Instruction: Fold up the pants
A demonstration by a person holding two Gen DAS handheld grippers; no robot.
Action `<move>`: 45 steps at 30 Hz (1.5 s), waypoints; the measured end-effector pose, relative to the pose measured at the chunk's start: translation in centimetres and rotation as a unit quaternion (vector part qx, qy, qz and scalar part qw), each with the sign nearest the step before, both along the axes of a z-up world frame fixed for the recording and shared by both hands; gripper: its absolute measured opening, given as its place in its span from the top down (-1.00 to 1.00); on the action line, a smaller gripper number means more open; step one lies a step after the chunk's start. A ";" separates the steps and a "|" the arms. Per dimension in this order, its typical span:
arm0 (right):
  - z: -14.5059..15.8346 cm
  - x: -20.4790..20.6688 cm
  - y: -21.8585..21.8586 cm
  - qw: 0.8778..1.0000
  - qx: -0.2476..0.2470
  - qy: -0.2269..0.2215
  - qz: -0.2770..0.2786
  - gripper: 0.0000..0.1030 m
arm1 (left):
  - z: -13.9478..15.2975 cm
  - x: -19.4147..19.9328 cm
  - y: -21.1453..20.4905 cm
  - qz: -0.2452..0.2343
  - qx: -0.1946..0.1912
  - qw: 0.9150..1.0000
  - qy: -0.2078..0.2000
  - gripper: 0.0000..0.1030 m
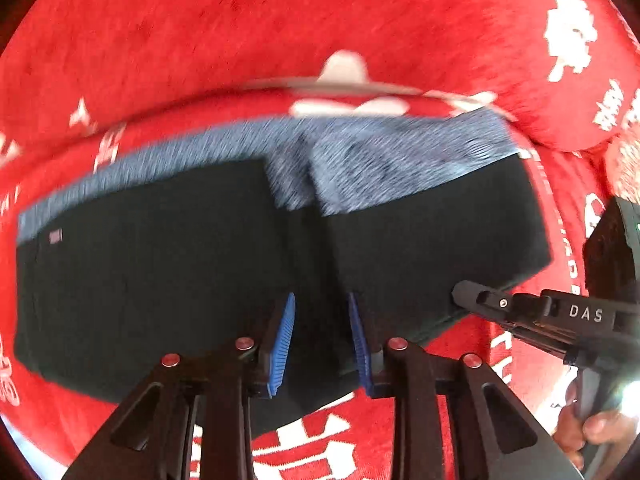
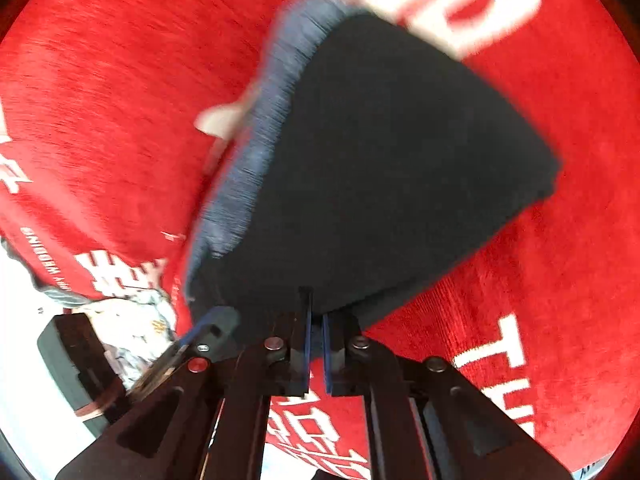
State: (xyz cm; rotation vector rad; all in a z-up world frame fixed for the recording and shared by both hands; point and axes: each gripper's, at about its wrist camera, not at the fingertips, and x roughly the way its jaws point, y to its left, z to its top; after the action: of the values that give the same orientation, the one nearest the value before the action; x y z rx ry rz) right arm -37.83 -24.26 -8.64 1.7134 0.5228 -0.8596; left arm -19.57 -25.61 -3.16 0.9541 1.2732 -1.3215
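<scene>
Pants [image 1: 160,280], black cloth with a blue-grey waistband, lie partly folded on the red printed blanket [image 1: 200,40]. Left gripper [image 1: 322,340] pinches their near edge; right gripper [image 2: 316,344] is clenched on their corner. Uneven lifting could drag the layers askew, or the thin corner pinch might slip.

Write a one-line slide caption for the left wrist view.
Left gripper shut on the near edge of dark folded pants lying on a red printed cloth.

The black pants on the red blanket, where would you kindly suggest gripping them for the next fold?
Grip the black pants along their near edge, coming down from above: it lies flat and free, opposite the blue-grey waistband, where the left gripper and right gripper pinch.
</scene>
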 end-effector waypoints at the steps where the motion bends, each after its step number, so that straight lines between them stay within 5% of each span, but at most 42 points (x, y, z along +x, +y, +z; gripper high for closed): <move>1: 0.2 0.2 -0.1 1.000 -0.009 0.001 0.007 0.91 | 0.2 0.4 0.0 0.008 0.000 1.000 0.000 0.26; 3: 1.3 0.4 -0.3 0.999 -0.018 -0.003 0.036 0.80 | 1.4 0.9 -0.1 0.014 -0.021 1.000 -0.011 -0.09; 6: 4.2 0.5 -0.5 0.994 -0.022 -0.005 0.107 0.73 | 3.1 1.0 -0.7 0.007 -0.045 0.999 -0.020 -0.13; 8: 6.7 -0.4 -1.3 0.990 -0.062 0.008 0.127 0.73 | 3.7 0.3 -1.7 -0.002 -0.057 0.998 -0.024 -0.23; 10: 9.1 -1.6 -3.6 0.984 -0.116 0.051 0.125 0.55 | 4.1 -0.9 -3.1 -0.009 -0.068 0.997 -0.031 -0.61; 11: 9.5 -2.1 -4.8 0.982 -0.132 0.067 0.119 0.34 | 4.3 -1.5 -3.7 -0.008 -0.077 0.997 -0.028 -0.61; 14: 8.1 -2.2 -9.6 0.975 -0.147 0.107 0.126 0.46 | 3.5 -4.0 -5.6 -0.024 -0.086 0.996 -0.028 -0.61; 18: 1.9 0.3 -12.2 0.971 -0.100 0.150 0.155 0.56 | -2.3 -3.6 -5.6 0.006 -0.013 0.996 -0.084 -0.61; 20: 1.7 1.3 -11.5 0.971 -0.125 0.153 0.137 0.55 | -3.0 -1.8 -4.3 0.033 -0.016 0.998 -0.043 -0.65; 27: 3.4 5.3 -8.1 0.969 -0.100 0.088 0.210 0.55 | 0.8 2.0 -1.4 0.016 -0.029 0.997 -0.075 -0.65; 31: 5.9 7.7 -4.7 0.948 -0.145 0.115 0.257 0.53 | 1.3 5.4 0.3 0.047 -0.017 0.995 -0.084 -0.65; 35: 2.3 11.5 -0.9 0.934 -0.119 0.152 0.301 0.39 | 0.6 7.6 2.8 0.075 0.009 0.992 -0.097 -0.65; 37: 3.1 11.7 -0.5 0.935 -0.128 0.156 0.293 0.37 | 1.0 8.6 4.1 0.089 0.011 0.992 -0.089 -0.67; 40: 4.0 11.6 -0.1 0.945 -0.106 0.129 0.283 0.37 | 1.3 9.2 5.9 0.092 0.018 0.991 -0.092 -0.99; 45: 5.0 12.7 1.8 0.929 -0.091 0.148 0.326 0.34 | 2.2 9.9 8.7 0.103 0.039 0.991 -0.077 -0.99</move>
State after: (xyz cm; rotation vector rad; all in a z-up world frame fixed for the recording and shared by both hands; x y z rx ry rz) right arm -25.08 -22.44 -3.68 1.1239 1.1049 -0.6478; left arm -9.71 -16.92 -1.01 0.9340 1.2746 -1.0250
